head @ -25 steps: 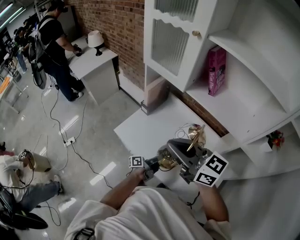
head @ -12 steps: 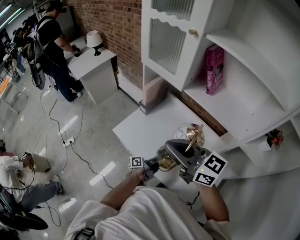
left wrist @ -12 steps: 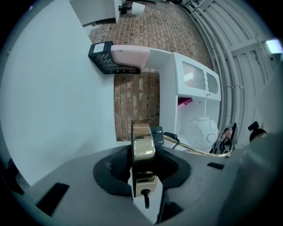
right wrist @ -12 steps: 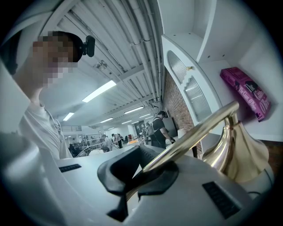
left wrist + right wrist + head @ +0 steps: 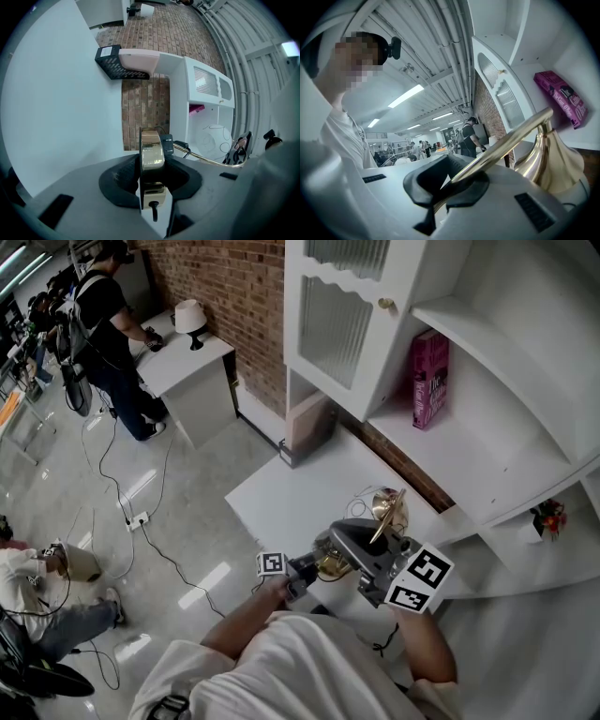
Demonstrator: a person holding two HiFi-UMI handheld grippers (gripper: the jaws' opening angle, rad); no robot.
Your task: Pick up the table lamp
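Observation:
A brass table lamp (image 5: 375, 526) is held over the white table (image 5: 281, 502) between both grippers. In the left gripper view its round gold base (image 5: 151, 149) stands edge-on between the black pads, with my left gripper (image 5: 151, 165) shut on it. The black cord and thin stem (image 5: 206, 161) run off to the right. In the right gripper view my right gripper (image 5: 454, 180) is shut on the slim brass stem (image 5: 506, 139), and the flared brass shade (image 5: 553, 161) sits just beyond it. In the head view the left gripper (image 5: 307, 570) is at the base and the right gripper (image 5: 377, 557) at the stem.
A white cabinet with a ribbed glass door (image 5: 342, 315) and open shelves stands behind the table, against a brick wall. A pink book (image 5: 429, 381) leans on one shelf; a small flower pot (image 5: 549, 517) sits lower right. A person (image 5: 108, 315) stands at a far desk with a white lamp (image 5: 191, 319). Cables cross the floor.

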